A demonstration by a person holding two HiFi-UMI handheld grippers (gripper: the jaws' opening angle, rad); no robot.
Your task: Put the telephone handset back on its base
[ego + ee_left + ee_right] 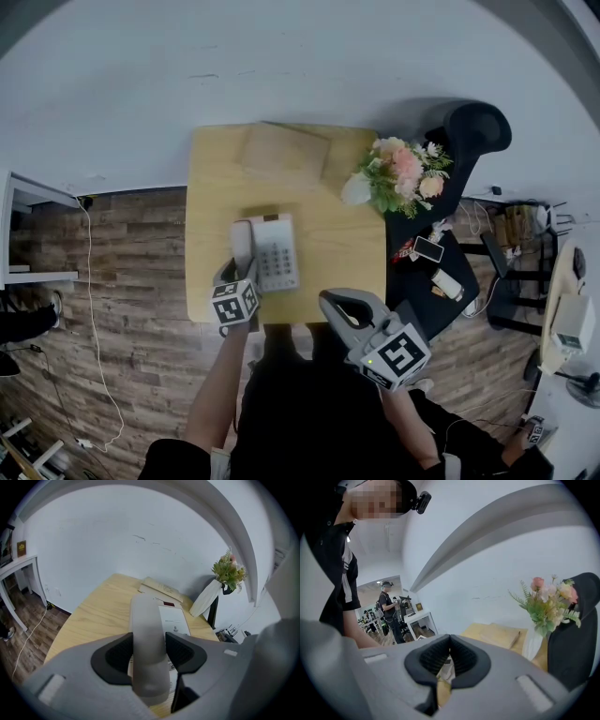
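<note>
Grey handset (147, 620) clamped between jaws of left gripper (149, 657); right gripper (449, 654) jaws pressed together, empty.

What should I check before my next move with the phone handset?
1. Left claw has the handset: ok, clamped on both sides.
2. Handset lined up with the phone base: ok, it runs along the base's left side in the head view.
3. Handset seated on the base: cannot tell.
4. Right claw out of the way: ok, shut, empty, off to the right of the phone.
5. Flowers clear of the phone: ok, at the far right corner of the table.
</note>
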